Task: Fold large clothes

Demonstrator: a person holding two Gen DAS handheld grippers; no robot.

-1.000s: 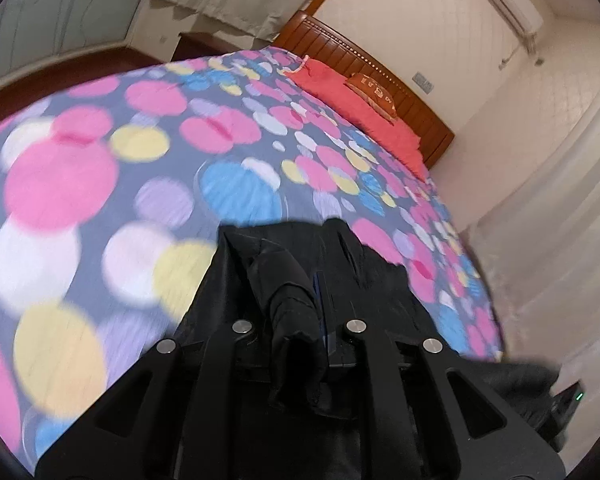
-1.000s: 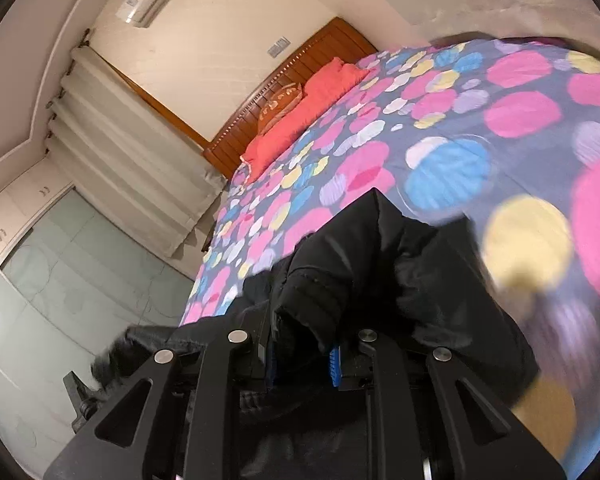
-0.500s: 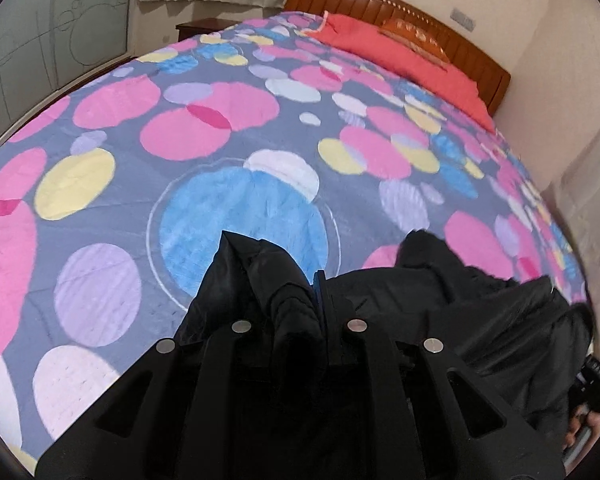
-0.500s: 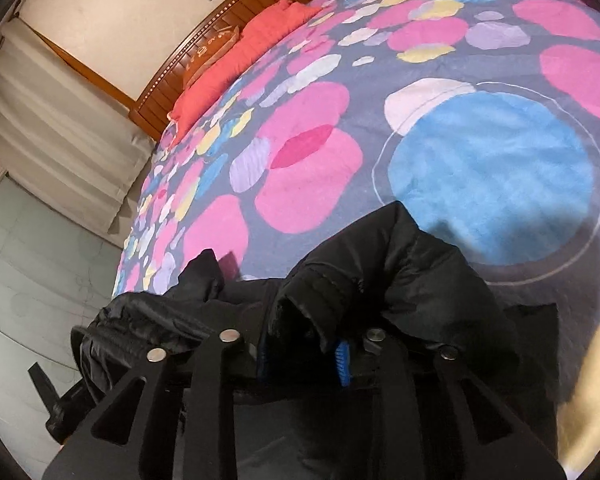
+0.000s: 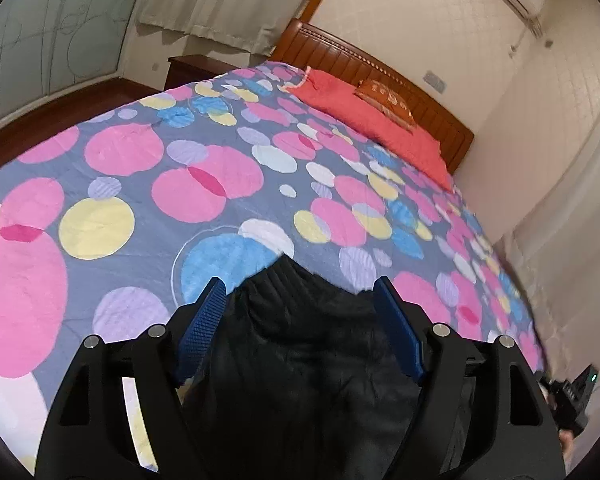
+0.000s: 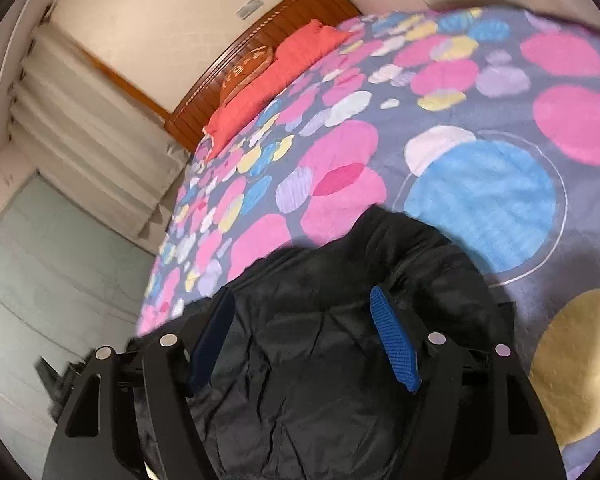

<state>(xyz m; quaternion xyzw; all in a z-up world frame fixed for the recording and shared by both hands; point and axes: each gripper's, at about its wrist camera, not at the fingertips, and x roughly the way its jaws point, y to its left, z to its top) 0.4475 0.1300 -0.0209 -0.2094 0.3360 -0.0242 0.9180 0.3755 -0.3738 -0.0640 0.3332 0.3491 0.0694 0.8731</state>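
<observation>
A large black jacket (image 5: 300, 352) lies on the bed's spotted cover (image 5: 204, 184), near its foot. In the left wrist view my left gripper (image 5: 300, 292) hangs over the jacket's ribbed edge, its jaws opening, blue pads (image 5: 204, 320) wide apart and off the cloth. The right wrist view shows the same black jacket (image 6: 340, 320) under my right gripper (image 6: 302, 300). Its jaws are opening too, and the blue pads (image 6: 392, 336) stand clear of the fabric lying between them.
The bed cover (image 6: 480, 200) stretches away to red pillows (image 5: 364, 120) and a wooden headboard (image 5: 380, 68). A dark nightstand (image 5: 192, 68) stands at the far left. Curtains (image 6: 80, 152) hang beside the bed. My right gripper's body (image 5: 576, 400) shows at the left view's edge.
Both grippers were shut on bunched folds of the jacket; now both have let go and stand open. The jacket has dropped flat onto the cover as both hands moved along the bed.
</observation>
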